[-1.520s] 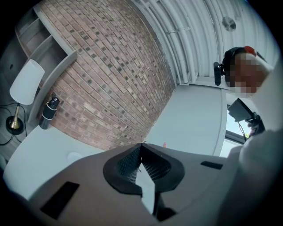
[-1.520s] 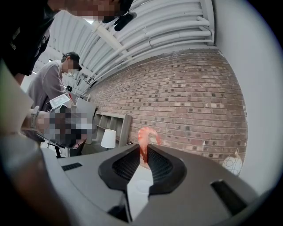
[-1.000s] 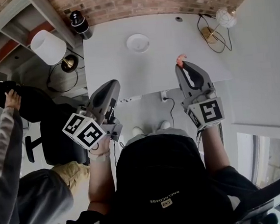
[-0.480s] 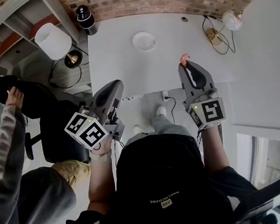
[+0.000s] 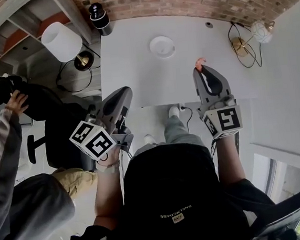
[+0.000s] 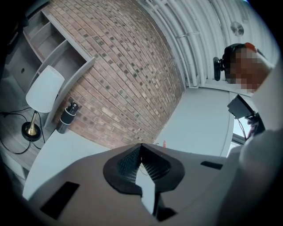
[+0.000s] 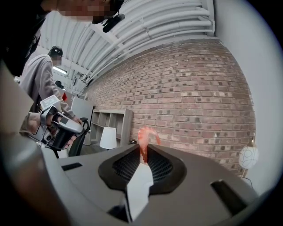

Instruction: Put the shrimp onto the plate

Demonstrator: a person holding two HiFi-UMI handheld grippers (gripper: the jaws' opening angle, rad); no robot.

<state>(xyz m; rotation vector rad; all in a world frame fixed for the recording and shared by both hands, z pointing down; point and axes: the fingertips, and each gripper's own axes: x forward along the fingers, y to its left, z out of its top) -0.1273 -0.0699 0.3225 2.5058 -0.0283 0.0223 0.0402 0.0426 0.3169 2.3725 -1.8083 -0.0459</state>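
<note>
A small round white plate [image 5: 162,46] sits on the white table [image 5: 134,71], towards its far side. My right gripper [image 5: 200,68] is shut on a pink shrimp [image 5: 200,63], held over the table's near right part, right of and nearer than the plate. In the right gripper view the shrimp [image 7: 146,140] curls up out of the closed jaw tips [image 7: 144,155]. My left gripper [image 5: 124,91] hangs at the table's near left edge, shut with nothing in it; its tips [image 6: 141,152] meet in the left gripper view.
A black bottle [image 5: 98,14] stands at the table's far left corner. A brass lamp with a white globe [image 5: 253,34] and its black cable lie at the far right. A white floor lamp [image 5: 64,41] and a black chair [image 5: 52,118] stand left of the table, beside another person [image 5: 6,157].
The head view has shifted, so table and plate sit a little lower and further right in frame. Both grippers keep nearly the same pose, the shrimp still held.
</note>
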